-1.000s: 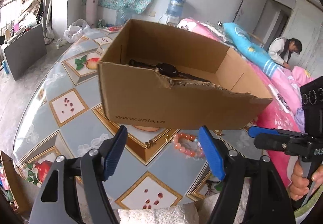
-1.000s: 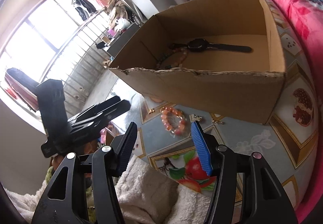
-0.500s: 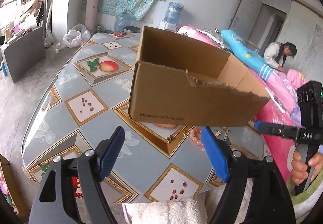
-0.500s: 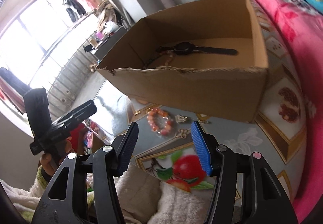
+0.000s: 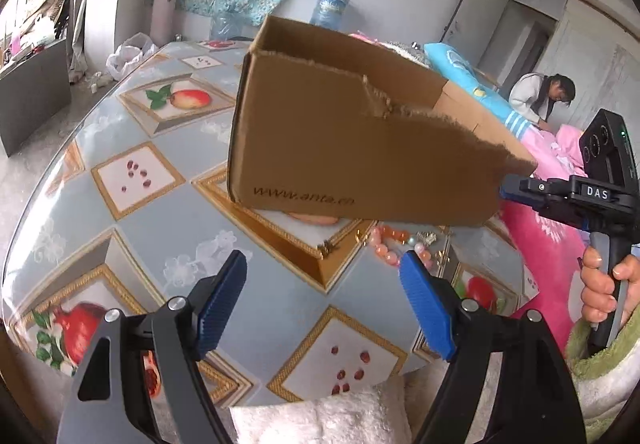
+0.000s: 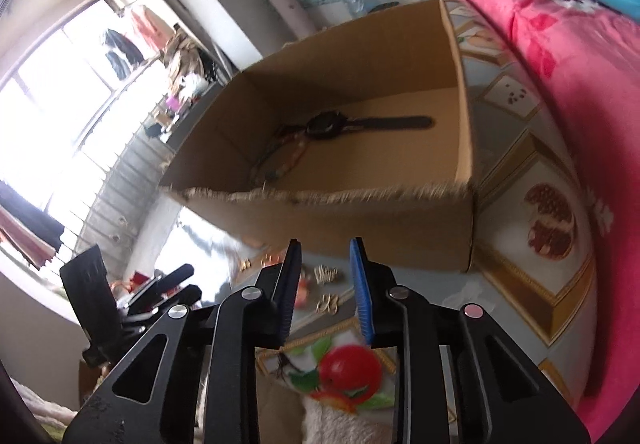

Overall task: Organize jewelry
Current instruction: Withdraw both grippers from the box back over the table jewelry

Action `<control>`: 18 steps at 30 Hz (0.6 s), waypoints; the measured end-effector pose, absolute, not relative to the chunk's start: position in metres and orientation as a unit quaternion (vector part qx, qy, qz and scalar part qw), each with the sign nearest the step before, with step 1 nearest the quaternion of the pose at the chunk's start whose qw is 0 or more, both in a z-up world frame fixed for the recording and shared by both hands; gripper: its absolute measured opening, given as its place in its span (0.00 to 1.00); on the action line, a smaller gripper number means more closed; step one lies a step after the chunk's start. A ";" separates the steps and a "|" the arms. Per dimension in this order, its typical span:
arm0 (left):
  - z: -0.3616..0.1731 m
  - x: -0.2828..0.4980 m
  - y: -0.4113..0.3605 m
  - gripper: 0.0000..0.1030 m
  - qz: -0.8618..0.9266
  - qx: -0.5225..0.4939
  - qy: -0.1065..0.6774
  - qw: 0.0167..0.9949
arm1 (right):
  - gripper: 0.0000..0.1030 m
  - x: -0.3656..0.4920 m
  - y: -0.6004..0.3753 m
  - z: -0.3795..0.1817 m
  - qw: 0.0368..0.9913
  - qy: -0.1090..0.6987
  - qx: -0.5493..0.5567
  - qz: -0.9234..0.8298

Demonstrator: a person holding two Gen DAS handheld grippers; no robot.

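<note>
An open cardboard box [image 5: 360, 148] stands on the fruit-patterned table [image 5: 132, 180]. In the right wrist view the box [image 6: 380, 220] holds a black watch [image 6: 332, 124] and a beaded string [image 6: 288, 160]. A pink bead bracelet [image 5: 390, 240] and small gold pieces [image 6: 328, 286] lie on the table in front of the box. My left gripper [image 5: 324, 300] is open and empty, held back from the box. My right gripper [image 6: 325, 284] has its jaws narrowed, a gap still between them, above the small pieces near the bracelet; nothing shows between the pads.
A pink quilted bed [image 6: 560, 56] runs along the table's right side. A person [image 5: 540, 96] bends over at the far right. A white fluffy cloth [image 5: 320, 420] lies at the near table edge. A window with railings [image 6: 60, 132] is to the left.
My right gripper's jaws have narrowed a lot and it has moved down toward the bracelet and gold pieces. My left gripper has drawn back and left; the box now looks farther away.
</note>
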State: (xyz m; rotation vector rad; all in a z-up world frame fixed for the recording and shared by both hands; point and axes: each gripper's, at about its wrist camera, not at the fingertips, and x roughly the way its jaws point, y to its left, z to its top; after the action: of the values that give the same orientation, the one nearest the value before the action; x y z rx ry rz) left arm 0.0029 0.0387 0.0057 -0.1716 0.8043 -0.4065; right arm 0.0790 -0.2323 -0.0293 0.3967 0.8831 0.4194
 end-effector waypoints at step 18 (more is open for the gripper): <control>0.017 0.016 0.023 0.75 -0.214 -0.073 0.369 0.901 | 0.26 0.076 -0.231 -0.039 0.867 0.416 0.168 0.216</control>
State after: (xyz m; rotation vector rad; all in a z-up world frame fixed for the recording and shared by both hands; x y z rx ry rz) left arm 0.0164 0.0228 0.0175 -0.1508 0.7637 -0.4426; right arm 0.0763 -0.2305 -0.0393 0.3511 0.8708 0.4532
